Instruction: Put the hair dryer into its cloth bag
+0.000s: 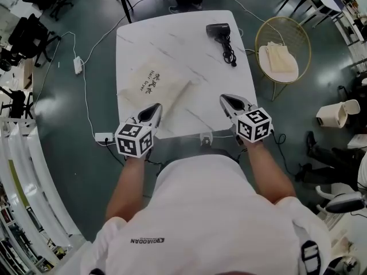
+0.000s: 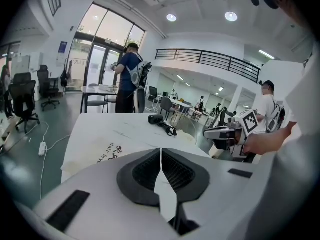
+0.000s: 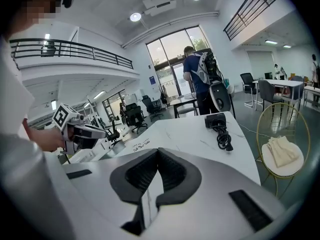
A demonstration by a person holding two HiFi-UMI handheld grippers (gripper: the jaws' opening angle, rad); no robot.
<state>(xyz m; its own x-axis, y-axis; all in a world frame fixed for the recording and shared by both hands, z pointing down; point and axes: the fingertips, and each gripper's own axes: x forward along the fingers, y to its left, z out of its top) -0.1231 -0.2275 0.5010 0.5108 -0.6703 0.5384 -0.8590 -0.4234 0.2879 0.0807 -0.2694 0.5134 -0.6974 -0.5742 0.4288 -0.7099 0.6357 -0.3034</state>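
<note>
The hair dryer (image 1: 218, 31) lies on the far right part of the white table (image 1: 172, 36). It is black, and it looks hard and smooth. Its black cord (image 1: 230, 54) lies bunched up right next to it, on the side closer to the person.

The cloth bag (image 1: 155, 85) lies flat on the near left part of the table, well apart from the dryer. It is cream colored with dark print on it. It looks thin and soft, with a few wrinkles.

Both claws are shut tight with nothing in them. The left gripper (image 1: 155, 109) is at the near edge of the table, just beside the bag's near corner. The right gripper (image 1: 226, 100) is at the near edge too, on the right side. The 2 claws have ridged dark pads inside pale shells.

I think the dryer is a bit heavy and stiff, so it will not bend. Its smooth skin may slip, so the handle is the best place to pinch it. The cord is floppy and will drag along, and it could catch on the bag.

I think the bag is very light and will flop shut by itself. 1 claw should pinch the rim of its opening and lift it. I cannot tell which end is the opening.

The table top is hard and shiny, like marble with thin gray lines.
</note>
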